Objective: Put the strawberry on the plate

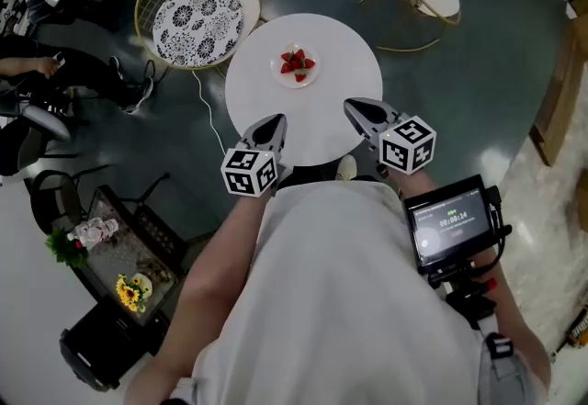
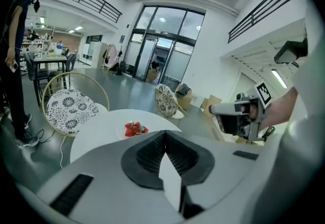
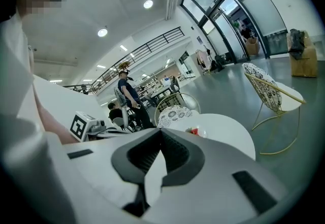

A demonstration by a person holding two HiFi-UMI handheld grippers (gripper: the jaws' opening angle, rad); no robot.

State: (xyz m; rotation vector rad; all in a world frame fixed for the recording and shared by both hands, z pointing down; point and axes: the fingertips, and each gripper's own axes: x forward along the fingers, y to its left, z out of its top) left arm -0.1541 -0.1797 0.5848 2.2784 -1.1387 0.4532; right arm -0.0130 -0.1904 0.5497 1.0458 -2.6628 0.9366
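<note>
- Head view: the strawberries [image 1: 298, 62] lie heaped on the small plate [image 1: 281, 75] near the middle of the round white table [image 1: 344, 50]. No loose berry shows on the tabletop. The left gripper [image 1: 273, 126] and right gripper [image 1: 355, 106] hang over the table's near edge, well apart from the plate. A careless reach from here could knock the plate or roll a berry off the heap.
- Left gripper view: its jaws are pressed together with nothing between them. The berries sit beyond the tips on the table [image 2: 96, 139]. If it went in clenched like this, I judge it would push the fruit rather than take it.
- Right gripper view: its jaws are likewise closed and empty, the strawberries [image 3: 193, 130] small and far ahead. The soft fruit could bruise under a hard squeeze.
</note>
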